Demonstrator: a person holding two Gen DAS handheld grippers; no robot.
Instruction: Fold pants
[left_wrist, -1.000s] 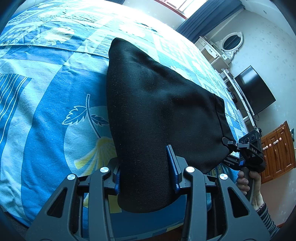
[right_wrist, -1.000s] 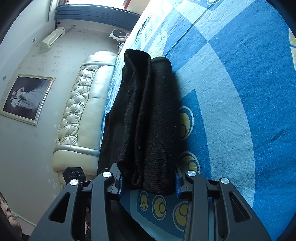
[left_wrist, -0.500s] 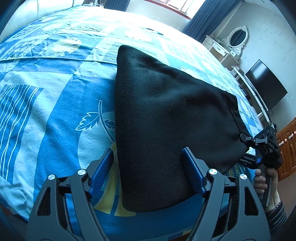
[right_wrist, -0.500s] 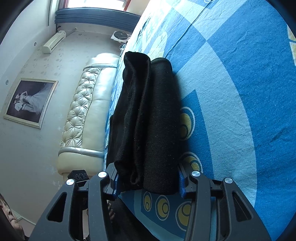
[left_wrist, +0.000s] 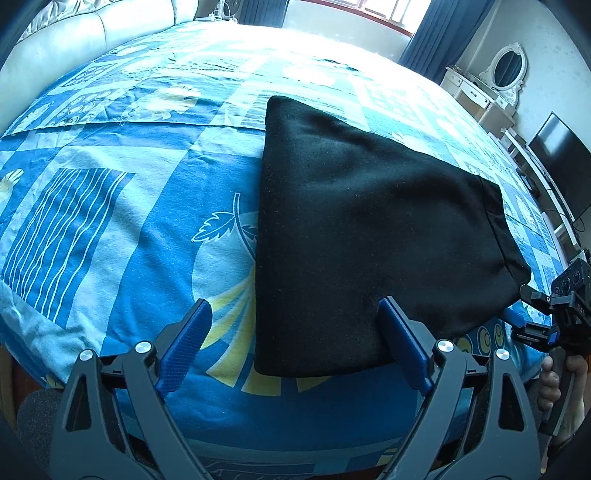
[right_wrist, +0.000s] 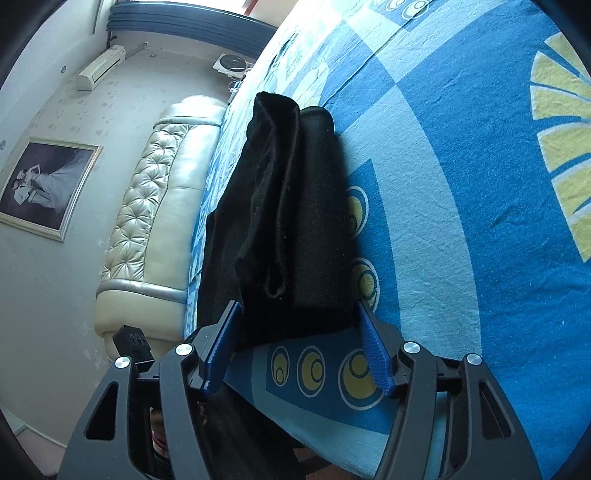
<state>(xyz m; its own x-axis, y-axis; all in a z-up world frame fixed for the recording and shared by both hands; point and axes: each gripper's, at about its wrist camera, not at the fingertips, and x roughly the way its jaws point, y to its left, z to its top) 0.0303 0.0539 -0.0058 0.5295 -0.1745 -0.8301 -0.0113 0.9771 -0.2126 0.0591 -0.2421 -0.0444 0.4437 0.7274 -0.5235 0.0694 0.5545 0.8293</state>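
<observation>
The black pants (left_wrist: 362, 229) lie folded into a thick stack on the blue patterned bedsheet (left_wrist: 110, 221). My left gripper (left_wrist: 295, 332) hovers at their near corner. Its jaws are opening and stand wide: the left pad is well clear of the cloth and the right finger hangs over its edge. In the right wrist view the layered end of the pants (right_wrist: 295, 221) reaches in between my right gripper's (right_wrist: 299, 332) jaws, which are opening, the pads just beside the fabric. My right gripper (left_wrist: 517, 306) also shows at the stack's far-right corner, held by a hand (left_wrist: 554, 380).
A cream tufted headboard (right_wrist: 147, 206) runs along the far side of the bed, with a framed picture (right_wrist: 40, 184) on the wall. A white dresser with a mirror (left_wrist: 491, 85) and a dark TV (left_wrist: 561, 166) stand to the right. The bed's near edge is just below both grippers.
Both grippers were shut on the pants' near edge and have let go, jaws spreading. The left gripper has drawn back and tipped up, showing more of the bed. The pants stay put.
</observation>
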